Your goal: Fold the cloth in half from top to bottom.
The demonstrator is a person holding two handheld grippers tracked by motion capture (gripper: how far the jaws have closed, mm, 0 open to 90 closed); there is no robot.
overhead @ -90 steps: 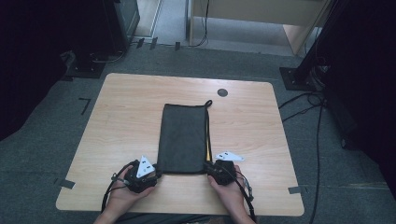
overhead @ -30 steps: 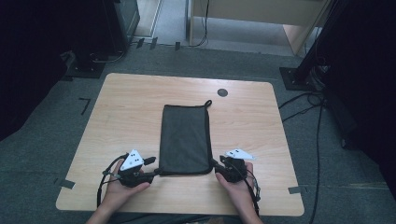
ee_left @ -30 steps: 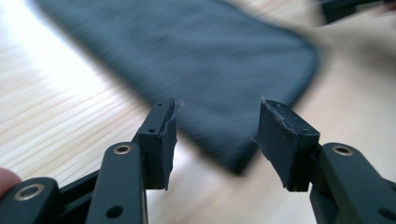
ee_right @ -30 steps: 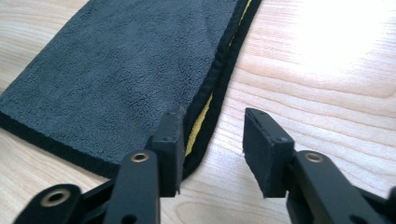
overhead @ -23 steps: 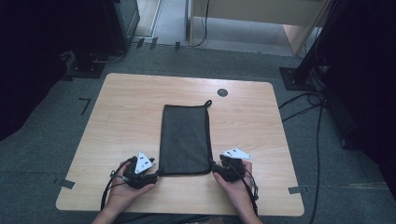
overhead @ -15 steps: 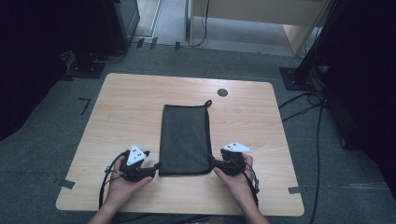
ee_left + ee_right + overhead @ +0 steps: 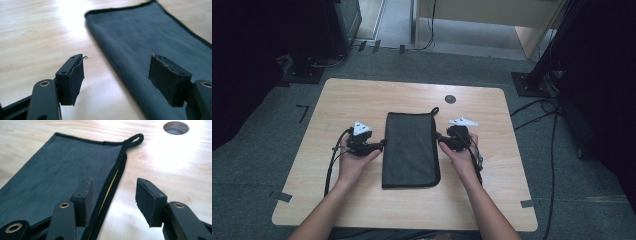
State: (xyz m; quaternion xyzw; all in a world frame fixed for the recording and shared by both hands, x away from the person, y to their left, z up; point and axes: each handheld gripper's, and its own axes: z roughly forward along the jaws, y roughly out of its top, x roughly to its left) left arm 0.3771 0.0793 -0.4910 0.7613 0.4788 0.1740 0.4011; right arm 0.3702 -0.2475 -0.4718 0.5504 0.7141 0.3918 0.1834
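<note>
A flat black fabric pouch (image 7: 411,150) lies lengthwise in the middle of the wooden table (image 7: 337,105), with its hanging loop (image 7: 135,138) at the far right corner. My left gripper (image 7: 380,145) is at the pouch's left edge, jaws apart and just opening further. In the left gripper view the pouch (image 7: 155,32) edge runs under the gap of that gripper (image 7: 117,72), unpinched. My right gripper (image 7: 440,138) is at the right edge and has just been closing a little. Its pads (image 7: 116,195) stand apart over the pouch (image 7: 62,170) seam, where a yellow lining shows.
A round cable hole (image 7: 450,99) sits in the table behind the pouch. Cables trail from both grippers over the near part of the table. Black stands (image 7: 307,70) and loose cables (image 7: 537,107) lie on the grey floor around the table.
Both hands have slid away from the pouch's near corners, along its two long sides, to its far half. The pouch has stayed flat in place.
</note>
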